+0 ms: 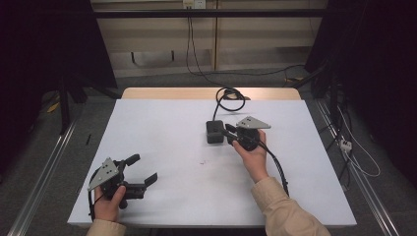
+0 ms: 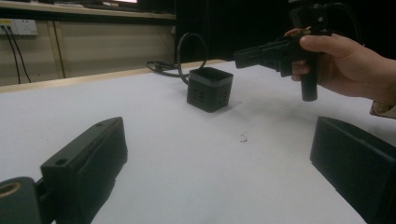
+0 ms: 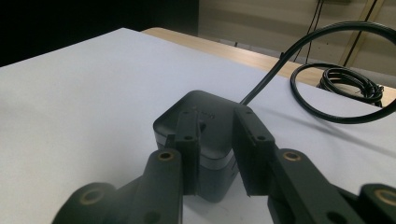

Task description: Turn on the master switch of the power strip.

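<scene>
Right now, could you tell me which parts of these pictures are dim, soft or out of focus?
High view: dark side margins, evenly lit white table. Left gripper view: near jaws soft, black cube-shaped box sharper, with a faint shadow. Right gripper view: jaws blurred at the bottom edge, coiled cable slightly soft, upper-left corner black.

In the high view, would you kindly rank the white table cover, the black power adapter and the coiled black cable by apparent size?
1. White table cover, by far the largest.
2. Coiled black cable.
3. Black power adapter, roughly similar to the coil's spread, so unsure.
</scene>
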